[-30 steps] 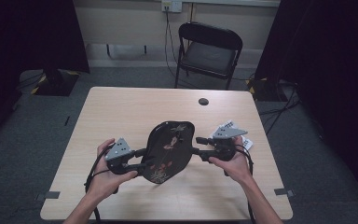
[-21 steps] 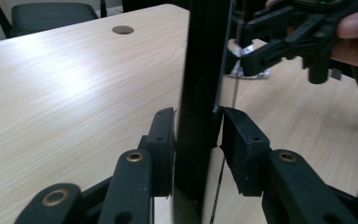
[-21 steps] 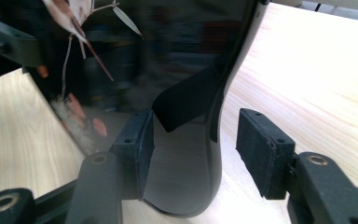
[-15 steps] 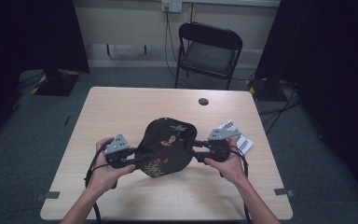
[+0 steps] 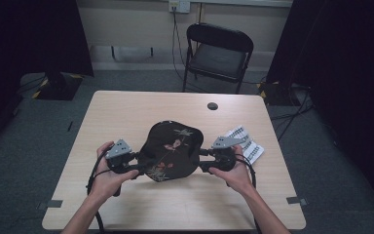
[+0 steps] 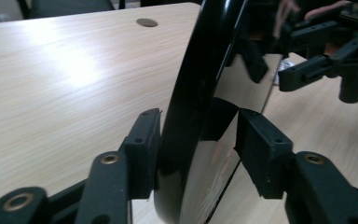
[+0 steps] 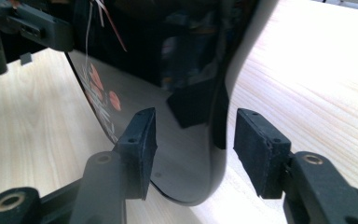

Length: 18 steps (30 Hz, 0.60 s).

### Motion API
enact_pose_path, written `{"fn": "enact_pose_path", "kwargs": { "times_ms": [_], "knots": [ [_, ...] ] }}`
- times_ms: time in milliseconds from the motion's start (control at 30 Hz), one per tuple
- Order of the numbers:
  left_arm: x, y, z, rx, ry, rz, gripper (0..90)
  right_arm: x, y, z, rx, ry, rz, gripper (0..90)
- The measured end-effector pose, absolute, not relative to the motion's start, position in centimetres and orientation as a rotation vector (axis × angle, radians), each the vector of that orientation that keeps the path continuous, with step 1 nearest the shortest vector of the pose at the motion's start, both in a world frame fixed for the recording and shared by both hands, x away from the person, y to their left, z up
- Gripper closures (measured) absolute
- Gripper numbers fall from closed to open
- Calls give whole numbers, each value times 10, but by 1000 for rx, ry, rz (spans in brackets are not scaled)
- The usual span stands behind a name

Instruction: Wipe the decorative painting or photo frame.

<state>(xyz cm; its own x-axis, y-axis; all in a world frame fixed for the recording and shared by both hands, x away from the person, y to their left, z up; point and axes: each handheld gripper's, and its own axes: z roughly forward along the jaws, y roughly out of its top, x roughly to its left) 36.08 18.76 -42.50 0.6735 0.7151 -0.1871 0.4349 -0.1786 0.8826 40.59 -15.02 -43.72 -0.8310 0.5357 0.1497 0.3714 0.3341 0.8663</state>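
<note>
A black lacquered tray [image 5: 170,151] with a red flower pattern lies near the middle of the wooden table [image 5: 126,117]. My left gripper [image 5: 139,168] is at its left rim and my right gripper [image 5: 202,161] at its right rim. In the left gripper view the glossy tray edge [image 6: 200,93] passes between my left gripper's [image 6: 198,135] jaws, which have just been opening; one pad [image 6: 144,149] still rests against the rim, the other stands off. In the right gripper view the tray rim [image 7: 186,70] sits between my right gripper's [image 7: 196,135] jaws, which have also just widened, with neither pad pressing.
A white striped card [image 5: 246,144] lies on the table just behind my right hand. A small dark round disc [image 5: 213,106] sits near the table's far edge. A black folding chair [image 5: 219,53] stands beyond the table.
The tray has come down from a tilted, raised pose to lie flatter on the table. Both hands sank with it, the left one also shifting a little.
</note>
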Motion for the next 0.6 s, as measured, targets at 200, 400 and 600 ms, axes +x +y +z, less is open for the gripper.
{"fn": "enact_pose_path", "kwargs": {
  "times_ms": [200,400,600],
  "knots": [
    [365,201,-426,1784,961,335,471,408,-148,-439,832,2447,1514,508],
    [371,192,-431,1799,945,374,497,407,-148,-437,831,2426,1503,555],
    [378,182,-430,1802,939,380,496,410,-160,-434,871,2388,1503,556]
  ]
}}
